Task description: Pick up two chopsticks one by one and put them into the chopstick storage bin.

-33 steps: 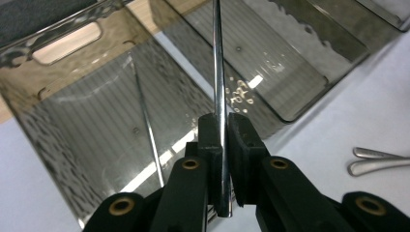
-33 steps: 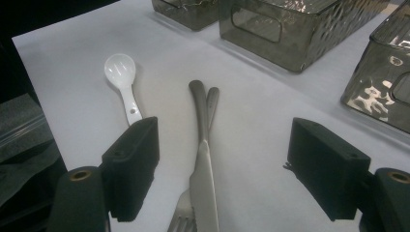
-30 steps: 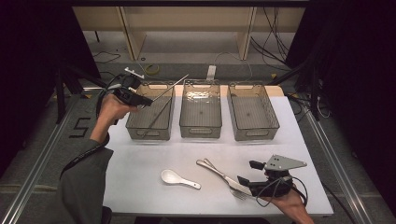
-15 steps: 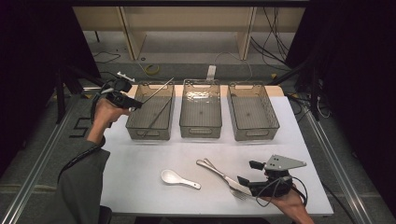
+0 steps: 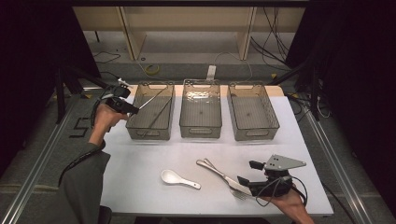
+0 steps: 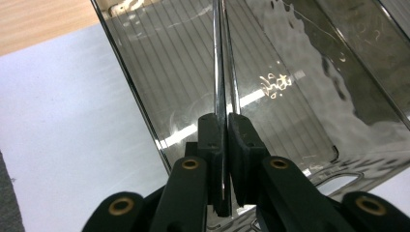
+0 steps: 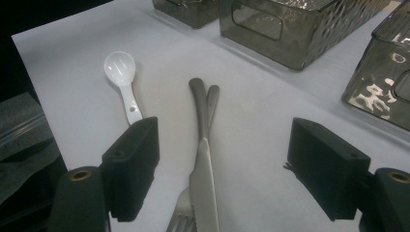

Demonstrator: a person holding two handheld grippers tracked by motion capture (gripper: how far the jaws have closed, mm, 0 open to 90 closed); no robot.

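Table (image 5: 140, 161) (white): bins (image 5: 201, 112), spoon (image 5: 179, 178), cutlery (image 5: 219, 171).

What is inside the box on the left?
The left bin holds thin metal sticks, like chopsticks, leaning along its length. The left gripper, shut on one stick, holds it over the bin. Glare on the smoky walls hides parts of the floor.

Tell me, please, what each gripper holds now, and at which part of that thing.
The left gripper is shut on a thin metal rod, gripping its near end. The right gripper is open and holds nothing.
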